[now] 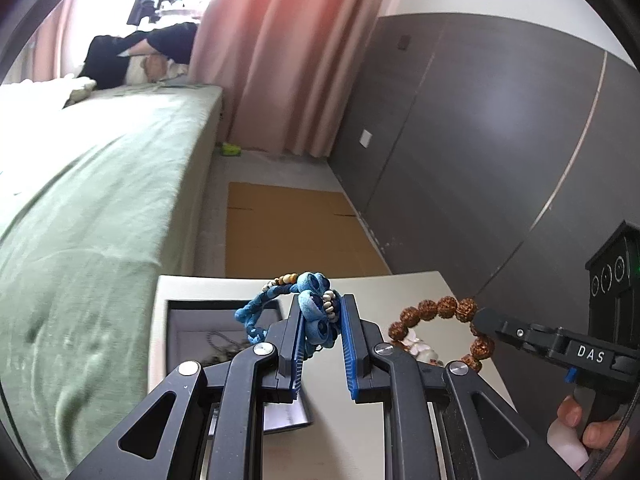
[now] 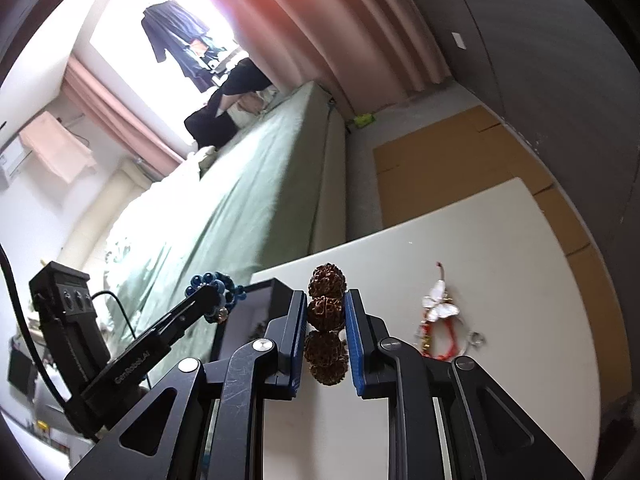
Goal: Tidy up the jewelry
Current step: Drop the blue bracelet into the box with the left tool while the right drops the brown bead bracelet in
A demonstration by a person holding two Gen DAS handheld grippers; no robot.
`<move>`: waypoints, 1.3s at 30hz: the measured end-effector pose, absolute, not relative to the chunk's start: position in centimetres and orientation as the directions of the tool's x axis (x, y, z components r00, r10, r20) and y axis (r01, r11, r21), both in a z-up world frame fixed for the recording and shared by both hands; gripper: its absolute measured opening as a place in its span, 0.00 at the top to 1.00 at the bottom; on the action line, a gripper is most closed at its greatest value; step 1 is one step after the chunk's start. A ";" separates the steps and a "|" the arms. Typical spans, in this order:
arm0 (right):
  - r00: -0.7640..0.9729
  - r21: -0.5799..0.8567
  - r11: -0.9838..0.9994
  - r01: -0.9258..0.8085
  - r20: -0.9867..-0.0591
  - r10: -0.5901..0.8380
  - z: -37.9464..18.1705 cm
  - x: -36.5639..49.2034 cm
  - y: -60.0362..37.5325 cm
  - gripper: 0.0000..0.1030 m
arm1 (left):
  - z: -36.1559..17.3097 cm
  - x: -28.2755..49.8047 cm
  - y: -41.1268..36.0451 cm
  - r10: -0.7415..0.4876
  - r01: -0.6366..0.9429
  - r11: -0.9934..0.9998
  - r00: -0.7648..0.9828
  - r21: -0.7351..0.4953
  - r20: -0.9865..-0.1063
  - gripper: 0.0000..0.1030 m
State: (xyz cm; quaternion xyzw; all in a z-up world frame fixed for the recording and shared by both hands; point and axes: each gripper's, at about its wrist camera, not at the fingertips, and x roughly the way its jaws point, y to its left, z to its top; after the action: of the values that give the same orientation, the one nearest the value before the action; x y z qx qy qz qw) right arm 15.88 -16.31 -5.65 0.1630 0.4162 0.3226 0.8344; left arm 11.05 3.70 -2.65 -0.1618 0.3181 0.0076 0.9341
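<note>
My left gripper [image 1: 320, 312] is shut on a blue beaded bracelet [image 1: 310, 308] and holds it above the white table [image 1: 400, 288], beside a dark-rimmed jewelry box [image 1: 208, 320]. It also shows in the right wrist view [image 2: 216, 288]. My right gripper [image 2: 325, 308] is shut on a brown seed-bead bracelet [image 2: 326, 312], held above the table [image 2: 500, 260]. In the left wrist view that bracelet [image 1: 436, 312] hangs from the right gripper's tip [image 1: 486, 320]. A white butterfly ornament with red cord [image 2: 438, 308] lies on the table.
A bed with a green cover [image 1: 100, 208] runs along the left of the table. Flat cardboard [image 1: 296, 232] lies on the floor beyond it. A grey wall panel [image 1: 480, 140] and pink curtains [image 1: 288, 60] stand behind. Papers [image 1: 286, 416] lie under my left gripper.
</note>
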 end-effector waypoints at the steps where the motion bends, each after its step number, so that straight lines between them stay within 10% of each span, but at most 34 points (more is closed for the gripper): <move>1: 0.446 0.538 0.738 -0.406 -0.588 0.675 -5.6 15.8 -16.0 0.80 | -2.6 10.9 4.1 -0.083 -0.126 0.945 0.799 -0.301 -0.596 0.83; 11: 0.444 0.548 0.725 -0.417 -0.573 0.689 -6.0 16.4 -13.8 0.80 | -4.5 11.1 6.7 -0.058 -0.207 0.931 0.730 -0.302 -0.681 0.80; 16: 0.434 0.556 0.713 -0.427 -0.566 0.701 -6.2 16.4 -12.5 0.80 | -4.8 10.9 7.9 -0.083 -0.215 0.914 0.730 -0.344 -0.679 0.24; 34: 0.303 0.676 0.527 -0.514 -0.431 0.850 -6.6 15.2 -6.2 0.80 | -3.7 8.6 13.0 0.005 -0.334 0.853 0.773 -0.400 -0.635 0.22; 39: 0.330 0.585 0.655 -0.478 -0.571 0.751 -7.9 15.8 -4.5 0.65 | -3.9 8.6 13.0 0.001 -0.331 0.857 0.768 -0.396 -0.641 0.22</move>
State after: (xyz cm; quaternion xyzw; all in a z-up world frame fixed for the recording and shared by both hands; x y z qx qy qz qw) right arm 15.77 -4.55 -7.87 0.1577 0.4326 0.3842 0.8002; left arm 8.65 13.01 -3.94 -0.2517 0.3283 0.0916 0.9058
